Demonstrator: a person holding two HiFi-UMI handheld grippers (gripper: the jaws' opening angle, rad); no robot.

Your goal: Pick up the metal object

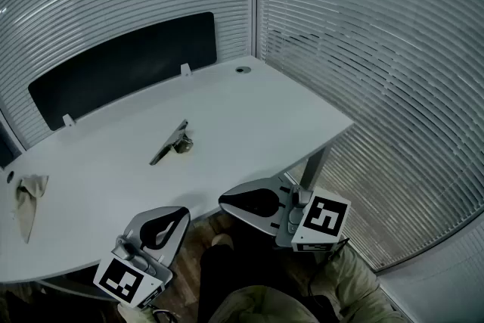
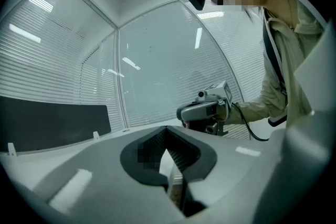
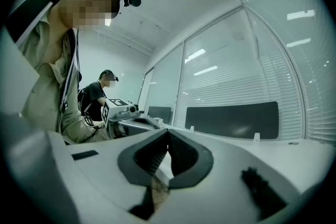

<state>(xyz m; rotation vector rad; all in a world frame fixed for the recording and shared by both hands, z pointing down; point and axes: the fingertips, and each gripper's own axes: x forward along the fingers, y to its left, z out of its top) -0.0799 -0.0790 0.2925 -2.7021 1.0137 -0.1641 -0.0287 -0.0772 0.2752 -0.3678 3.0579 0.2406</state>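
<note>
The metal object (image 1: 171, 141), a thin grey bar with a rounded piece at its right, lies on the white table (image 1: 249, 117) near its middle. Both grippers hang below the table's near edge, well short of the object. My left gripper (image 1: 180, 214) is at the lower left with its jaws shut and nothing in them; its own view shows its fingertips (image 2: 167, 129) meeting. My right gripper (image 1: 227, 201) points left beside it, also shut and empty, with its tips (image 3: 168, 132) together. The object shows in neither gripper view.
A crumpled beige cloth (image 1: 29, 202) lies at the table's left end. A dark panel (image 1: 121, 64) stands along the back edge, with a cable hole (image 1: 242, 69) at the far corner. Blinds cover the glass walls behind and to the right. Another person (image 3: 100, 96) stands far off.
</note>
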